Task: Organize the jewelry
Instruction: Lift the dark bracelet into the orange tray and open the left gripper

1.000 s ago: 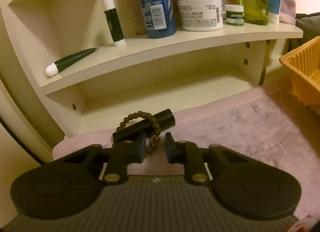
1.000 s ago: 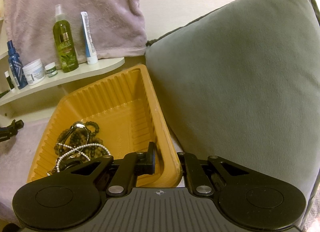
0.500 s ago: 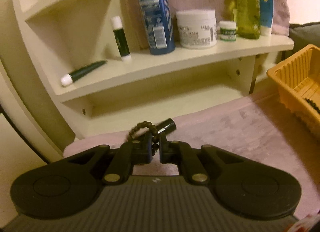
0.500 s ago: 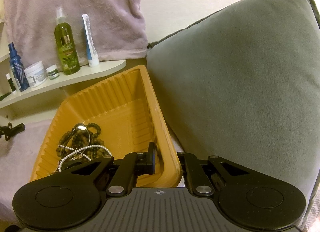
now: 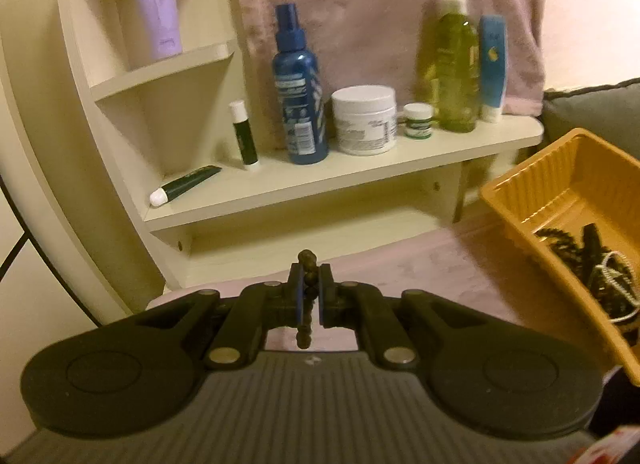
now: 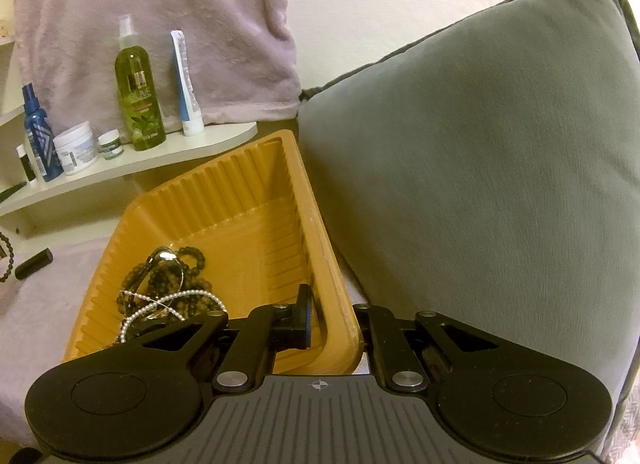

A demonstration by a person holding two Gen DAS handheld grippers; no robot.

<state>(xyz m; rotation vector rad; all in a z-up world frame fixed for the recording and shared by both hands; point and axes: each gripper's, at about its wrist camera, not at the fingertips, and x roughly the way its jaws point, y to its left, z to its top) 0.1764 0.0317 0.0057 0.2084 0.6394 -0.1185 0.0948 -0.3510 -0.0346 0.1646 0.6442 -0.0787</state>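
My left gripper (image 5: 309,289) is shut on a dark beaded bracelet (image 5: 306,296), held above the pink blanket; it also hangs at the left edge of the right wrist view (image 6: 7,260). My right gripper (image 6: 335,324) is shut on the near right rim of the orange tray (image 6: 320,248), one finger inside and one outside. The tray (image 5: 532,200) holds several bead strands (image 6: 160,284) and a pearl string (image 6: 172,300). A black tube (image 6: 34,263) lies on the blanket left of the tray.
A cream shelf unit (image 5: 360,172) stands behind, with bottles, jars and tubes on it. A pink towel (image 5: 380,16) hangs behind the shelf. A grey cushion (image 6: 480,168) presses against the tray's right side. The pink blanket (image 5: 440,268) covers the surface.
My left gripper closed on the beaded bracelet, lifted it off the black tube and swung right toward the tray. My right gripper kept its hold on the tray rim.
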